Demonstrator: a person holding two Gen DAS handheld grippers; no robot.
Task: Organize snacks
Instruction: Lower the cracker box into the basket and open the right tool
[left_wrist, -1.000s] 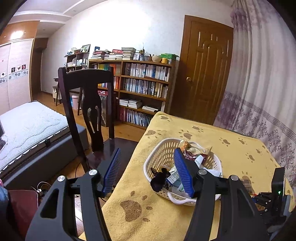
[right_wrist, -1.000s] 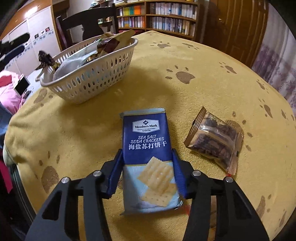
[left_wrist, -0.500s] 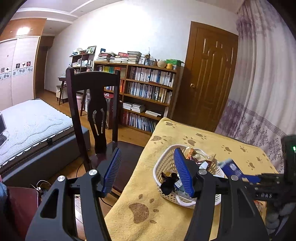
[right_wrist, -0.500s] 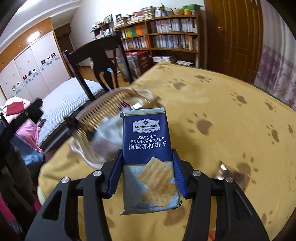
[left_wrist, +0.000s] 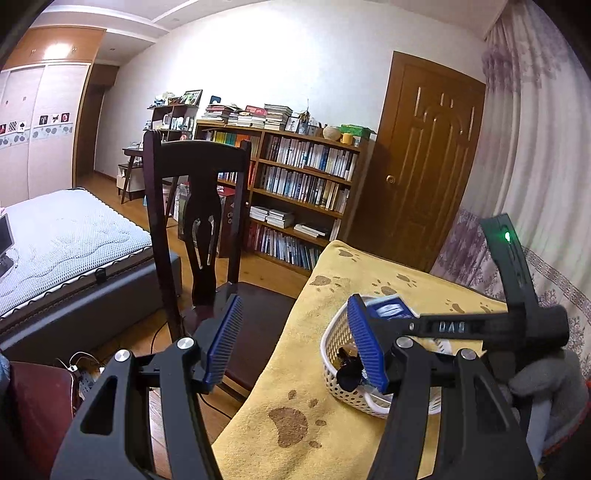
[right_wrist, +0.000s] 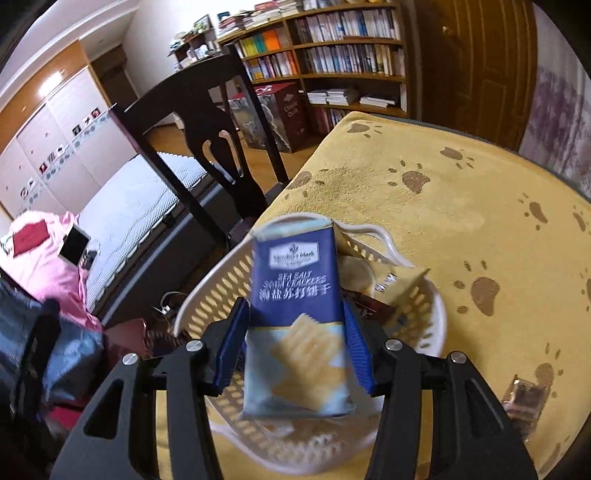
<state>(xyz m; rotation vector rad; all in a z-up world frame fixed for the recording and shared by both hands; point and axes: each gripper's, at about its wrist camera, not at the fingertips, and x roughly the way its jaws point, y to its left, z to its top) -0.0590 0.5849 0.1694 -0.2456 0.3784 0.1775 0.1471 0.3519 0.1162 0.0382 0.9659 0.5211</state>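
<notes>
Two black two-finger grippers with blue ribbed pads: the left gripper (left_wrist: 295, 339) and the right gripper (right_wrist: 295, 347). One white perforated plastic basket (right_wrist: 207, 291). One blue sea-salt soda cracker packet (right_wrist: 295, 295). One clear-wrapped brown snack packet (right_wrist: 524, 400) on the worktop. One dark wooden chair (left_wrist: 195, 199).

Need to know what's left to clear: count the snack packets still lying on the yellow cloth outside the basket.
1: a clear-wrapped brown snack packet lies on the yellow paw-print cloth, right of the white plastic basket. Others may be hidden.

Yellow paw-print table (right_wrist: 461, 221), white basket (right_wrist: 432, 295), brown packet (right_wrist: 526, 402)
</notes>
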